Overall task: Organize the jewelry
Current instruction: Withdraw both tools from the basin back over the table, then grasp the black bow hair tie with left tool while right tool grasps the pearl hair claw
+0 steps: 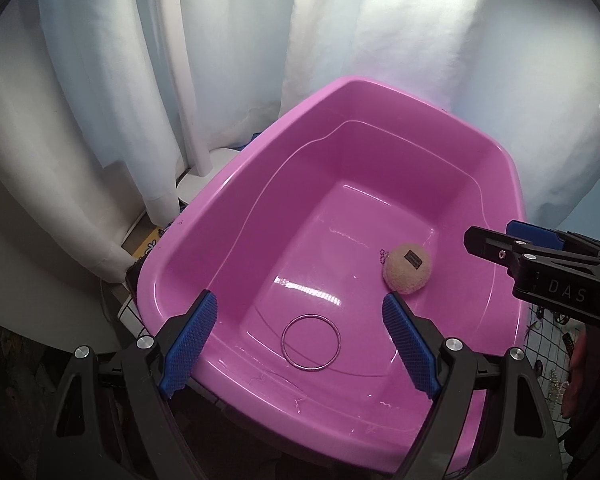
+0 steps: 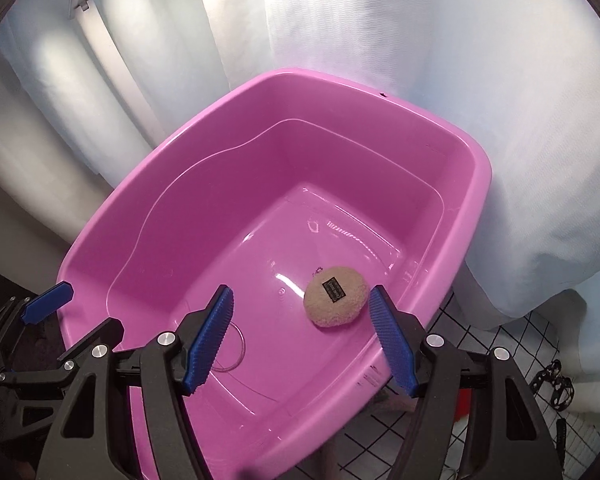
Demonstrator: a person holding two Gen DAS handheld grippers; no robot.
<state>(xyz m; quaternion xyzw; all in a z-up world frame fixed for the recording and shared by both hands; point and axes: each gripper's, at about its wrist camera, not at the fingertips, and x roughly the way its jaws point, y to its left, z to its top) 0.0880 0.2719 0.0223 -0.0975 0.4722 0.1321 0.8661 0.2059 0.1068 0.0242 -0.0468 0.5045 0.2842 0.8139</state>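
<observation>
Both wrist views looked down from close above into the tub [image 1: 228, 184] [image 2: 148, 184], the left from its near-left rim, the right from farther right; both shared its floor.

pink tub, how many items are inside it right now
2: a thin ring bangle on the pink tub floor near the front wall, and a fuzzy beige pom charm further right. Nothing else shows.
</observation>
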